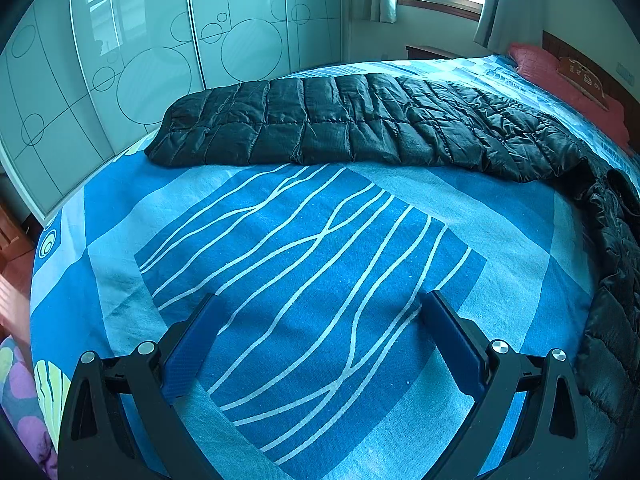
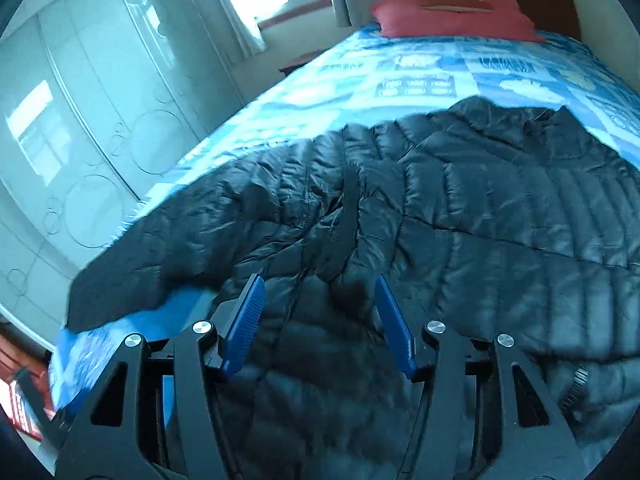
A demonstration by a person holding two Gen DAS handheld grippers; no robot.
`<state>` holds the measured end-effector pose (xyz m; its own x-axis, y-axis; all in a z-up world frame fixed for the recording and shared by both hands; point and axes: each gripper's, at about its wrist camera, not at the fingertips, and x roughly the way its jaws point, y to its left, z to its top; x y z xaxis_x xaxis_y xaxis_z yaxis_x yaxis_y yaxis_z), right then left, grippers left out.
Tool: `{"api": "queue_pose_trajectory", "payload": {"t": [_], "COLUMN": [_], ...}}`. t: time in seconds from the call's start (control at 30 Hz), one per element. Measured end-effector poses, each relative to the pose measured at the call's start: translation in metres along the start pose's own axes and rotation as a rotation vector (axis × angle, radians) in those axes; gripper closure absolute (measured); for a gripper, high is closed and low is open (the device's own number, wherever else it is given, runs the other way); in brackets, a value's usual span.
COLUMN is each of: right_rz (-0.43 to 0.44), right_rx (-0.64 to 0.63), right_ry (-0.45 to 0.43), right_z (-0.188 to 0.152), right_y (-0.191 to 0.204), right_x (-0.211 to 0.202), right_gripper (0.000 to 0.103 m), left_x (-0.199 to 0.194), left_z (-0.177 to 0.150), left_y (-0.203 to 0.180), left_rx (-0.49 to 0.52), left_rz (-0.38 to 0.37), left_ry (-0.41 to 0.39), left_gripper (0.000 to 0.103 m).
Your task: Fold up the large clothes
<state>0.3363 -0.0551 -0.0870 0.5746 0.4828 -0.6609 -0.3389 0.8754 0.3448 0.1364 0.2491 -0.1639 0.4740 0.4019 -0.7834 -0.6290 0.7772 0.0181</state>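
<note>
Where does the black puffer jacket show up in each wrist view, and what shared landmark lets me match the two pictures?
Left wrist: the black puffer jacket stretches across the upper middle of the bed and runs down the right edge.
Right wrist: it fills the centre and lower right, directly beyond the right gripper.
Shared landmark: the red pillow at the headboard.

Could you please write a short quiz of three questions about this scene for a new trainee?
1. True or false: the left gripper holds the jacket.
2. What lies under the right gripper? A) pillow B) jacket C) bare sheet
3. Fill in: the red pillow lies at the bed's ____.

Key: 1. False: its fingers stand open over the sheet. 2. B. 3. Head, by the headboard.
</note>
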Motion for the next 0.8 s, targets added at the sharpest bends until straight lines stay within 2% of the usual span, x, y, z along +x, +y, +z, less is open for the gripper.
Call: {"api": "queue_pose_trajectory", "payload": {"t": [0.07,0.13,0.17,0.23,0.3,0.37,0.4,0.47,0.57,0.6,0.67,0.7,0.8], "right_rz": [-0.047,-0.123,-0.158,-0.306,-0.419,-0.471,-0.466,-0.397,-0.443,-0.442,-0.425,-0.446,-0.5], "right_rx": [0.036,0.109,0.139,0.251,0.334,0.379,0.414,0.436,0.324,0.313,0.315,0.32,0.338], "right_ry": [-0.064,-0.108,-0.119,-0.16,-0.183,-0.148,-0.08,0.029,0.013,-0.023,-0.081,-0.099,-0.072], "right_z": [0.003,0.008,0.01,0.011,0.006,-0.005,-0.015,-0.032,-0.025,-0.016,0.0,0.011,0.023], "right_y": [-0.035,-0.088,-0.11,-0.184,-0.239,-0.274,-0.295,-0.315,-0.3,-0.295,-0.297,-0.301,-0.325], "right_x": [-0.04,-0.073,-0.083,-0.117,-0.138,-0.138,-0.127,-0.101,-0.103,-0.11,-0.115,-0.114,-0.096], "right_gripper": [0.047,0.06,0.062,0.077,0.078,0.078,0.079,0.079,0.08,0.079,0.079,0.078,0.073], "left_x": [0.0,0.0,0.0,0.0,0.0,0.0,0.0,0.0,0.001,0.001,0.001,0.001,0.001], "left_z": [0.0,0.0,0.0,0.0,0.0,0.0,0.0,0.0,0.0,0.0,0.0,0.0,0.0], "left_y": [0.0,0.0,0.0,-0.001,-0.001,-0.001,-0.002,-0.004,-0.004,-0.004,-0.004,-0.005,-0.005], "left_rx": [0.0,0.0,0.001,0.003,0.005,0.007,0.009,0.011,0.014,0.013,0.013,0.014,0.018], "left_rz": [-0.001,0.0,0.001,0.004,0.007,0.012,0.014,0.019,0.021,0.021,0.021,0.022,0.028], "left_ry": [-0.001,0.0,-0.001,-0.002,-0.003,-0.004,-0.004,-0.004,-0.004,-0.004,-0.003,-0.004,-0.004], "left_gripper": [0.004,0.004,0.004,0.004,0.004,0.004,0.004,0.004,0.004,0.004,0.004,0.004,0.004]}}
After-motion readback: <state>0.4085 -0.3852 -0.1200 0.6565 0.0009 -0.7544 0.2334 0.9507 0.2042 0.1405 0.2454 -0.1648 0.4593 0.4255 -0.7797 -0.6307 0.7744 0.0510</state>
